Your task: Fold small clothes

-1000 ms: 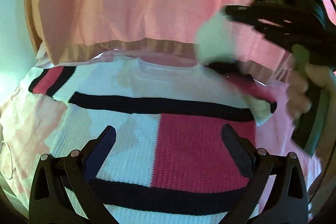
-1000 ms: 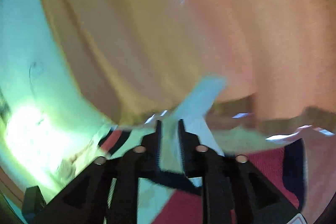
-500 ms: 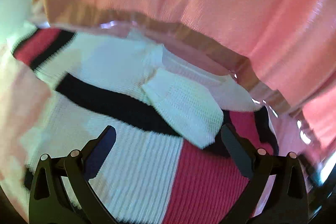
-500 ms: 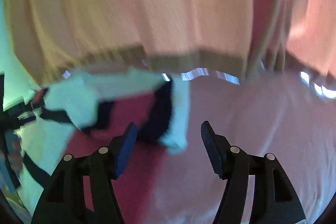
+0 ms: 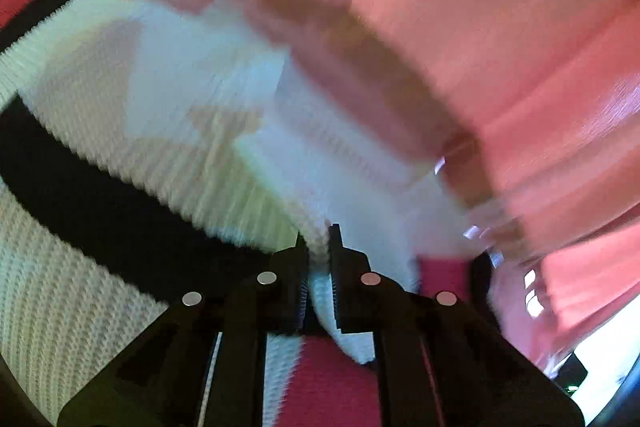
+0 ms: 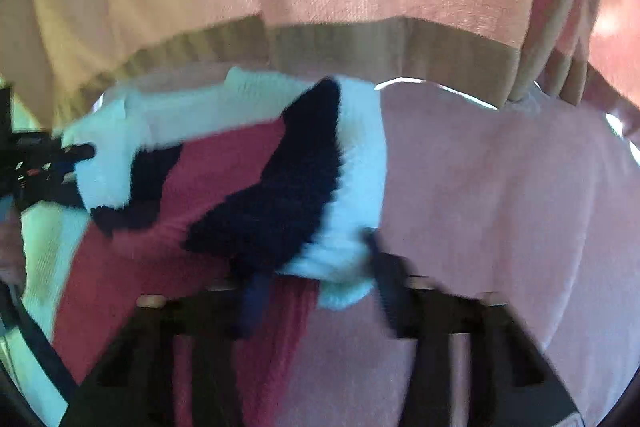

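A small knit sweater [image 5: 100,259] in white, black and red blocks lies on a pink cloth surface; it also shows in the right wrist view [image 6: 224,187]. Its right sleeve is folded in across the chest. My left gripper [image 5: 319,255] is shut on the white sleeve end [image 5: 324,227]. In the right wrist view the left gripper [image 6: 76,153] shows at the left edge, on the white sleeve. My right gripper [image 6: 316,287] is open, its fingers astride the sweater's folded white and black shoulder edge [image 6: 352,187]. The view is blurred by motion.
The person's pink top with a tan ribbed hem [image 6: 360,43] hangs just beyond the sweater; it also fills the upper left wrist view [image 5: 460,27]. Pink cloth [image 6: 500,207] covers the surface to the right of the sweater.
The right gripper carried the sleeve across the chest, let it go and moved back to the shoulder edge. The left gripper moved forward and shut on the sleeve end.
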